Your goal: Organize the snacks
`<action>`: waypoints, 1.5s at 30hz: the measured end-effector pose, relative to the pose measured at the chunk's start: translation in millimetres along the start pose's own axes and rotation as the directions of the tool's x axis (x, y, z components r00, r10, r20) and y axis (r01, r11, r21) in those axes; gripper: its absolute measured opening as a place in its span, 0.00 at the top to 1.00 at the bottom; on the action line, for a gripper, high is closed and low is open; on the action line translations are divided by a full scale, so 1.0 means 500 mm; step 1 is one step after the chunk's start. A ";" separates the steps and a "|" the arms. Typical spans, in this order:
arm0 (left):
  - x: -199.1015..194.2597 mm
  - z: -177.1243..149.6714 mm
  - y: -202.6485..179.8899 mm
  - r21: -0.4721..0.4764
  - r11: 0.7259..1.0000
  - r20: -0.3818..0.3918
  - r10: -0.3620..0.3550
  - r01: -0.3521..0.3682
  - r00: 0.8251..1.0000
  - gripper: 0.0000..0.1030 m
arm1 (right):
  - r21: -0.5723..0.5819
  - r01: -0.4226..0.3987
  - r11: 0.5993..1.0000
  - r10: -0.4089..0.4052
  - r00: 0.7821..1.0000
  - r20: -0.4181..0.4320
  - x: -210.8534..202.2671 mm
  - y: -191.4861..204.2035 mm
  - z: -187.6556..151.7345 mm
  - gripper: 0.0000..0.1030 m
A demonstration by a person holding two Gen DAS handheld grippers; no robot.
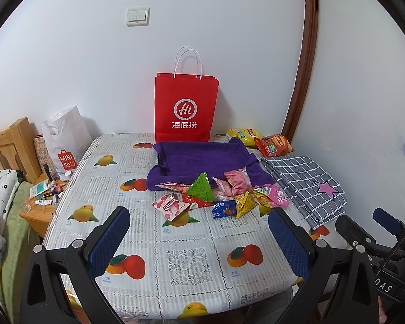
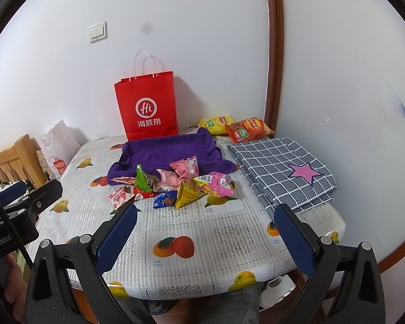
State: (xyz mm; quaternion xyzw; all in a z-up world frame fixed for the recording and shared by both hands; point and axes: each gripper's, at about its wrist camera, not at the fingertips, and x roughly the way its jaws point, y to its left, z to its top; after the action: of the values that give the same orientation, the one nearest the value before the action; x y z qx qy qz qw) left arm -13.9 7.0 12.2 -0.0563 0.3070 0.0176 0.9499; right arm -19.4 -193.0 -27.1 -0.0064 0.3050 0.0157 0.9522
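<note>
My left tongs (image 1: 197, 225) and right tongs (image 2: 205, 220) hang spread, empty, before crinkled foil snack packets (image 2: 175, 186) heaped against plush purple towel tray (image 2: 164, 151).

The red paper bag (image 1: 185, 105) hid its own contents, the heaped snack packets (image 2: 175, 183) covered one another, and print on the blue packet (image 1: 223, 208) was too small to read.

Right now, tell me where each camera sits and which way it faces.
Left wrist: on the left claw, facing the snack pile and red bag; the right claw shows at its right edge.
Right wrist: on the right claw, same heading; left claw at left.
Shared: purple towel, checked cloth.
</note>
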 end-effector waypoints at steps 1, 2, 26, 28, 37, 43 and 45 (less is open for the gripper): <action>0.000 -0.001 0.000 0.001 1.000 0.000 0.000 0.000 1.000 0.00 | 0.001 -0.001 1.000 0.001 1.000 0.001 -0.001 0.001 0.000 0.03; 0.000 -0.001 0.000 0.001 1.000 0.000 0.001 -0.001 1.000 0.00 | 0.001 -0.001 1.000 0.001 1.000 0.001 -0.002 0.000 0.000 0.03; 0.154 -0.026 0.082 -0.059 0.998 -0.136 0.019 -0.027 0.991 0.00 | 0.048 -0.004 0.999 0.010 0.992 -0.124 0.141 -0.034 -0.046 0.03; 0.184 -0.037 0.100 -0.077 0.997 -0.161 0.017 -0.030 0.987 0.00 | 0.056 0.000 0.998 0.008 0.990 -0.144 0.168 -0.043 -0.054 0.03; 0.314 -0.083 0.173 -0.123 0.991 -0.256 0.013 -0.046 0.967 0.03 | 0.071 0.041 0.997 -0.024 0.975 -0.223 0.295 -0.073 -0.075 0.03; 0.376 -0.095 0.198 -0.151 0.987 -0.296 0.001 -0.048 0.955 0.04 | 0.059 0.054 0.997 -0.037 0.968 -0.249 0.357 -0.082 -0.073 0.03; 0.396 -0.094 0.201 -0.157 0.987 -0.309 -0.006 -0.045 0.951 0.04 | 0.051 0.058 0.997 -0.044 0.966 -0.253 0.373 -0.082 -0.069 0.03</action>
State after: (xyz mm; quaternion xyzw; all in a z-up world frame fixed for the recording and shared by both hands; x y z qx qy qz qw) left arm 112.5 100.8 -151.4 -0.1323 0.4499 0.0429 0.8822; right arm 113.9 -230.1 -163.4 0.0115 0.4234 -0.0187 0.9057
